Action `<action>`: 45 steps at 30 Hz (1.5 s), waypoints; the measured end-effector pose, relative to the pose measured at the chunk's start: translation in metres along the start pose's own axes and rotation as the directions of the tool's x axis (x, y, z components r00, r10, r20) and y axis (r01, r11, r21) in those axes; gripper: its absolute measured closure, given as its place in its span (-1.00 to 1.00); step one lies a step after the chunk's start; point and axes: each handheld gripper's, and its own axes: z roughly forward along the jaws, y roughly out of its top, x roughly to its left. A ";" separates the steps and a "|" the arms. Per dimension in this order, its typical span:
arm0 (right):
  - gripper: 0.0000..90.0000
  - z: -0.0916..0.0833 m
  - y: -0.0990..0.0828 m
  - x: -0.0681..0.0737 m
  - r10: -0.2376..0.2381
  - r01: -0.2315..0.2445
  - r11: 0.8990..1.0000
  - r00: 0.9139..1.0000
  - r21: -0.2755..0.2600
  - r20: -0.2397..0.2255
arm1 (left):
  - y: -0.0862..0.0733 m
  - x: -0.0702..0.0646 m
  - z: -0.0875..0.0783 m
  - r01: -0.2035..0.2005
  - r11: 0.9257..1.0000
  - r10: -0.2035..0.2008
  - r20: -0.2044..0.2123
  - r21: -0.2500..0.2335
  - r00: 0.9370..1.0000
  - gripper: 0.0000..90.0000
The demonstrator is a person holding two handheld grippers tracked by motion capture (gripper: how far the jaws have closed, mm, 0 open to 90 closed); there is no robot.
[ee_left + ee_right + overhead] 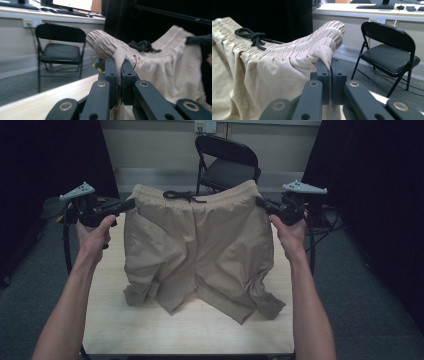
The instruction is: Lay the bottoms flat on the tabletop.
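Observation:
A pair of beige shorts (pixel 200 245) with an elastic waistband and a black drawstring (pixel 181 196) hangs spread between both grippers, its leg ends resting on the wooden table (pixel 150 330). My left gripper (pixel 131 204) is shut on the waistband's left corner; the beige shorts (pixel 160 65) bunch above its jaws, and this left gripper (pixel 119 63) pinches the fabric tight. My right gripper (pixel 261 203) is shut on the waistband's right corner. Here too the right gripper (pixel 331 62) clamps the beige shorts (pixel 274 70) just below the elastic, with the black drawstring (pixel 252 36) farther off.
A black folding chair (pixel 227 162) stands behind the table's far edge, also the black folding chair (pixel 60 47) and the black folding chair (pixel 389 52). Dark curtains flank both sides. Cables (pixel 325 227) lie on the grey carpet at right. A desk with keyboards (pixel 375 7) runs along the back wall.

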 end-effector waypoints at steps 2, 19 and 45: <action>0.96 0.009 0.005 -0.005 0.020 -0.020 1.000 1.000 0.003 0.018 | 0.001 0.007 0.010 0.008 1.000 -0.007 -0.024 0.017 1.000 0.92; 0.04 0.049 -0.068 0.004 0.064 -0.069 0.982 0.997 0.174 0.033 | -0.061 0.005 0.029 0.027 0.988 -0.025 -0.015 0.154 1.000 0.40; 0.46 0.077 -0.193 0.167 0.045 0.087 0.948 0.916 0.306 -0.399 | -0.208 -0.033 -0.029 0.036 0.922 -0.067 0.067 0.385 0.995 0.46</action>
